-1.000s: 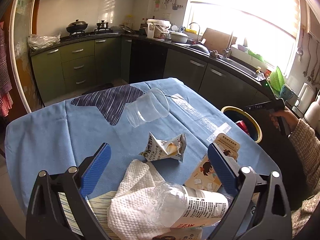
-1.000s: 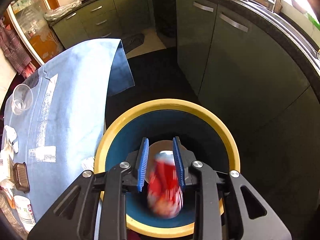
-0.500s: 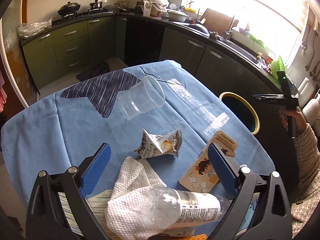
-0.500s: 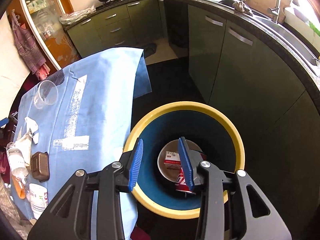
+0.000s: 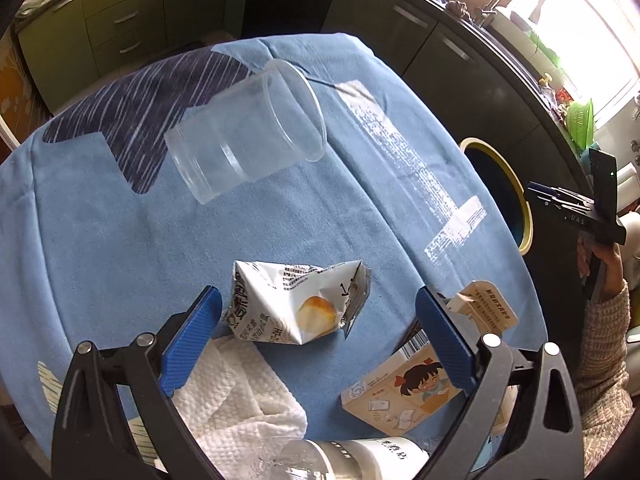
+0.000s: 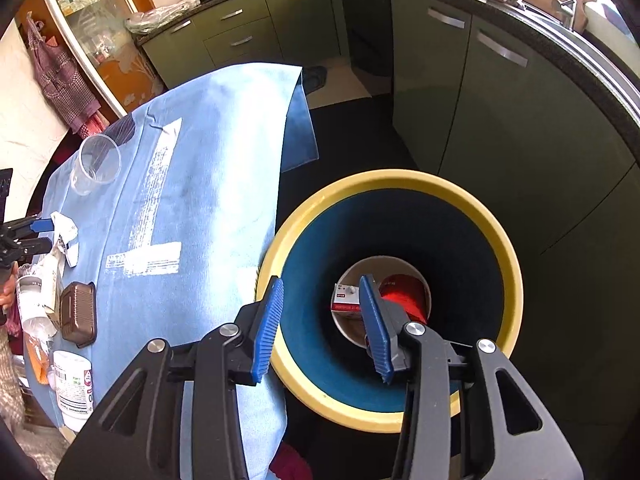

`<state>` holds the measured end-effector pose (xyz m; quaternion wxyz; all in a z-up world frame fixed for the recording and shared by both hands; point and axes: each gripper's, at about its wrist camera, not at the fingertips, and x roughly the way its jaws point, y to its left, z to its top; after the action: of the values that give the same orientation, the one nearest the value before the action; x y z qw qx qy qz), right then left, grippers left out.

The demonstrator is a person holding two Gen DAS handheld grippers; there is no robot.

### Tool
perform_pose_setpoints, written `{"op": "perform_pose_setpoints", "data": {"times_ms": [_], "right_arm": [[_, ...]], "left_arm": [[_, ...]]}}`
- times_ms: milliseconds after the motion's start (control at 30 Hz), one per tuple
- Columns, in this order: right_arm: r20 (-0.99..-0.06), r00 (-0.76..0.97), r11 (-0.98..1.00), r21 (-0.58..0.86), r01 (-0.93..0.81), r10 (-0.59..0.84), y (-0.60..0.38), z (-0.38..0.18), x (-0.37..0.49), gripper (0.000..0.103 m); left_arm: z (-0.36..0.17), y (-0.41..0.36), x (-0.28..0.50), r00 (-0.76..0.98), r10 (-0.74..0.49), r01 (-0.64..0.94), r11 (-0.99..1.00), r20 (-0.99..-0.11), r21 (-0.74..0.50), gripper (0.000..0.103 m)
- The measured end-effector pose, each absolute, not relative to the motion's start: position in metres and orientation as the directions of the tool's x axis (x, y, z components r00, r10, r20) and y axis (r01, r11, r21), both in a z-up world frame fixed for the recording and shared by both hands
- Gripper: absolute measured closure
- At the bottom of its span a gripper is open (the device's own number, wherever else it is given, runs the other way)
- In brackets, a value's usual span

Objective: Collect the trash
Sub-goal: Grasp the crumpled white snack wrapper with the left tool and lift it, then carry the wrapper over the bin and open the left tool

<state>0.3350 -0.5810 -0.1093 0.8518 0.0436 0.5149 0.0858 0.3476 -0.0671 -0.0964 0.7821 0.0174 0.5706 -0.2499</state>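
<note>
My left gripper [image 5: 316, 316] is open and empty, low over a crumpled white snack wrapper [image 5: 296, 304] that lies between its fingers on the blue tablecloth [image 5: 100, 240]. A clear plastic cup [image 5: 244, 132] lies on its side beyond it. A cartoon carton [image 5: 404, 392], a white paper towel [image 5: 236, 404] and a plastic bottle [image 5: 352, 460] lie near the fingers. My right gripper [image 6: 324, 320] is open and empty above the yellow-rimmed bin [image 6: 508, 256], which holds a red can [image 6: 404, 296] and a small box [image 6: 346, 300].
A brown container [image 6: 78, 314] and a white jar [image 6: 74, 384] stand at the table's near edge in the right wrist view. Green kitchen cabinets [image 6: 500, 92] line the wall behind the bin. The bin also shows in the left wrist view [image 5: 520, 200], right of the table.
The red can dropped from my right gripper into the bin, and that gripper opened and rose. My left gripper moved forward and down over the snack wrapper.
</note>
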Motion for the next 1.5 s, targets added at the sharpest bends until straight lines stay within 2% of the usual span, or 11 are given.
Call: {"op": "perform_pose_setpoints", "data": {"times_ms": [200, 233, 267, 300, 533, 867, 1000, 1200, 1433, 1500], "right_arm": [[-0.873, 0.442, 0.979, 0.177, -0.102, 0.204, -0.584, -0.118, 0.335, 0.063], [-0.873, 0.441, 0.978, 0.181, -0.103, 0.208, -0.583, -0.119, 0.335, 0.063], [-0.873, 0.440, 0.978, 0.183, -0.103, 0.210, -0.584, -0.120, 0.335, 0.063], [-0.873, 0.439, 0.978, 0.184, -0.104, 0.211, -0.584, -0.120, 0.335, 0.063], [-0.868, 0.444, 0.975, 0.197, -0.100, 0.221, -0.589, -0.121, 0.330, 0.063], [-0.852, 0.477, 0.976, 0.200, -0.086, 0.216, -0.600, -0.112, 0.317, 0.063], [-0.846, 0.497, 0.980, 0.191, -0.054, 0.192, -0.615, -0.108, 0.306, 0.063], [-0.839, 0.519, 0.982, 0.190, -0.001, 0.163, -0.645, -0.105, 0.281, 0.063], [-0.828, 0.544, 0.977, 0.204, 0.058, 0.140, -0.681, -0.102, 0.242, 0.063], [-0.826, 0.548, 0.976, 0.206, 0.074, 0.133, -0.689, -0.101, 0.232, 0.058]], "left_arm": [[-0.106, -0.076, 0.350, 0.197, -0.305, 0.412, 0.888, -0.932, -0.204, 0.014], [-0.107, -0.076, 0.351, 0.191, -0.300, 0.413, 0.888, -0.935, -0.200, 0.018], [-0.109, -0.076, 0.351, 0.182, -0.293, 0.412, 0.889, -0.939, -0.197, 0.031], [-0.111, -0.076, 0.351, 0.174, -0.289, 0.408, 0.891, -0.941, -0.198, 0.032], [-0.101, -0.076, 0.347, 0.193, -0.277, 0.420, 0.890, -0.941, -0.176, 0.037], [-0.041, -0.092, 0.347, 0.267, -0.284, 0.451, 0.881, -0.921, -0.141, 0.037], [-0.021, -0.143, 0.336, 0.245, -0.327, 0.542, 0.827, -0.913, -0.151, 0.037], [-0.012, -0.264, 0.325, 0.160, -0.382, 0.685, 0.707, -0.910, -0.176, 0.036], [-0.037, -0.392, 0.331, 0.117, -0.370, 0.772, 0.617, -0.922, -0.150, 0.036], [-0.049, -0.422, 0.337, 0.115, -0.363, 0.777, 0.613, -0.925, -0.144, 0.036]]}}
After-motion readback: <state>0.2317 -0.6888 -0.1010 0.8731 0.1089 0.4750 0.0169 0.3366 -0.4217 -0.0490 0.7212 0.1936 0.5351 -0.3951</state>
